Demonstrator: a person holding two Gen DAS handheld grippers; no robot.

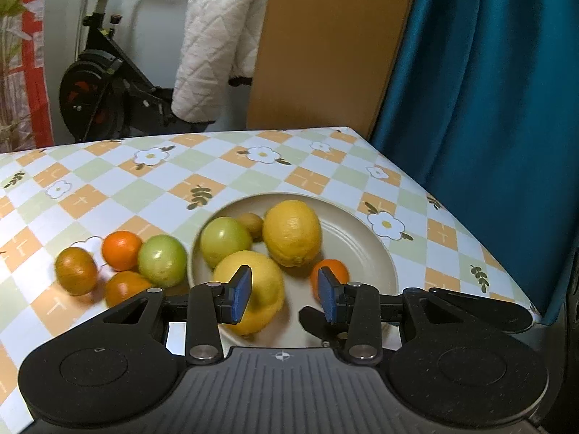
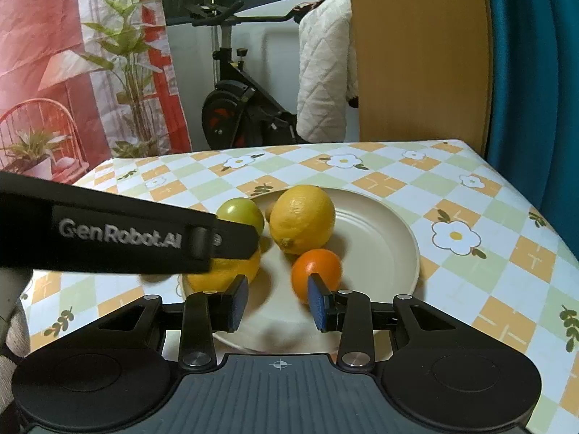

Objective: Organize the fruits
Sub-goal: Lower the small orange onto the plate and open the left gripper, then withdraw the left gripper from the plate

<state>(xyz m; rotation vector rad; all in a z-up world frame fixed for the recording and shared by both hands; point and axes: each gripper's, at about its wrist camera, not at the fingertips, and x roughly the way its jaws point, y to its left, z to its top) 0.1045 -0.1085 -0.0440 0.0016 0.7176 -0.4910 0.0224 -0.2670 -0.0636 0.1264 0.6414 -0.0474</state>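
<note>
A: Both tools are hanging empty, jaws apart: the left tool (image 1: 284, 294) and the right tool (image 2: 278, 302).

B: What's lying nearest?

A: On the plate (image 1: 365, 249), a lemon (image 1: 253, 285) is sitting just past the left tool at eleven o'clock, an orange (image 2: 315, 273) just past the right at one.

B: And off the plate?

A: Four fruits are waiting on the worktop (image 1: 144, 188), at ten o'clock from the left tool, the nearer hand; the green one (image 1: 161, 260) is touching the rim.

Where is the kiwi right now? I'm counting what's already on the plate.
In the left wrist view the kiwi sits on the plate near its far left rim, tucked between the green fruit and the rear lemon.
</note>
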